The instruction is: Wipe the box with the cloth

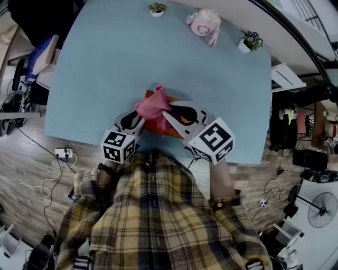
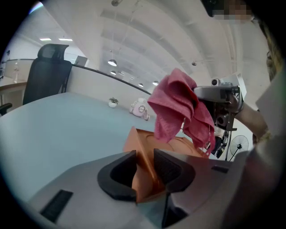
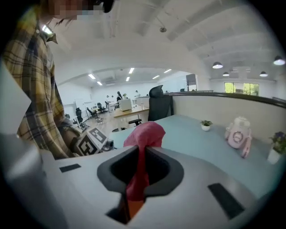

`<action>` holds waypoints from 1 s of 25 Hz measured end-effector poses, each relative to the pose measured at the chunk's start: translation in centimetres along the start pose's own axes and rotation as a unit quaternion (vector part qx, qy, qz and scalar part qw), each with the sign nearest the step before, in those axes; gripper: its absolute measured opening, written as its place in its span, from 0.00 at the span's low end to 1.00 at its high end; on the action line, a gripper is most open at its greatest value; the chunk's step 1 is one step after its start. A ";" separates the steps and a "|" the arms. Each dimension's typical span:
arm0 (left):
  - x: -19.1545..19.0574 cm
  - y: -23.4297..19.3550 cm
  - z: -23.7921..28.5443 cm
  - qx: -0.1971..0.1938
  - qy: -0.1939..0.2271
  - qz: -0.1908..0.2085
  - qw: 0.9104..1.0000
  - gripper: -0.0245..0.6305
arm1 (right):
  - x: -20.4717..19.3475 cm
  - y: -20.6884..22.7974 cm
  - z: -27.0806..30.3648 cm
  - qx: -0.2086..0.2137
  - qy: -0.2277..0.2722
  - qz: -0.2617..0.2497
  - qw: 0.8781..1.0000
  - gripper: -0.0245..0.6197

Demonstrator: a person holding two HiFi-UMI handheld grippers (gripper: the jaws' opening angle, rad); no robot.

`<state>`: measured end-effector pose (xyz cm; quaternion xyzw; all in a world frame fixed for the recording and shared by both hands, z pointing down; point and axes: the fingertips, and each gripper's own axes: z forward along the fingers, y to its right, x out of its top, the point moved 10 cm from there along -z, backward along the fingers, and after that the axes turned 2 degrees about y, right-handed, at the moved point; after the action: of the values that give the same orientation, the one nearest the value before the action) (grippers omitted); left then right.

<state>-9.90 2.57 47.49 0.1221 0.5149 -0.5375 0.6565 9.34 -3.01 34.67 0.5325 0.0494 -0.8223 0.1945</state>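
Pink cloth (image 1: 152, 106) — one; orange box (image 2: 142, 144) — one.

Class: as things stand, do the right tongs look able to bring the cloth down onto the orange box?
Probably yes. The right tongs hold the cloth over the box with nothing between; the left tongs grip only its near end.

From the box (image 1: 157, 126), the table (image 1: 95, 79) lies open nine to eleven o'clock, while a plant (image 1: 157, 9) at twelve, a pink ornament (image 1: 204, 22) at one and a second plant (image 1: 250, 41) at two line the far edge.
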 end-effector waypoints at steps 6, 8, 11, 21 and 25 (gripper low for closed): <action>-0.1 0.1 0.0 0.000 -0.001 0.001 1.000 0.22 | -3.3 -1.2 6.3 0.019 -0.057 0.031 0.998 0.10; -0.1 -0.1 -0.1 -0.001 0.001 -0.004 1.000 0.22 | -4.2 -1.0 7.5 0.004 -0.070 0.024 0.997 0.10; -0.1 -0.2 -0.1 -0.003 0.002 -0.006 1.000 0.22 | -5.2 -0.9 8.6 -0.006 -0.086 0.014 0.996 0.10; -0.1 -0.2 0.0 -0.006 0.001 -0.006 1.000 0.22 | -7.0 -0.6 8.2 -0.030 -0.152 -0.052 0.986 0.10; 0.0 -0.2 0.0 -0.007 0.000 -0.008 1.000 0.22 | -7.2 -0.7 7.5 -0.036 -0.168 -0.069 0.983 0.10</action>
<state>-10.09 2.49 47.63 0.1135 0.5193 -0.5394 0.6530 5.26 -2.57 44.26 0.3749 0.0821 -0.9092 0.1616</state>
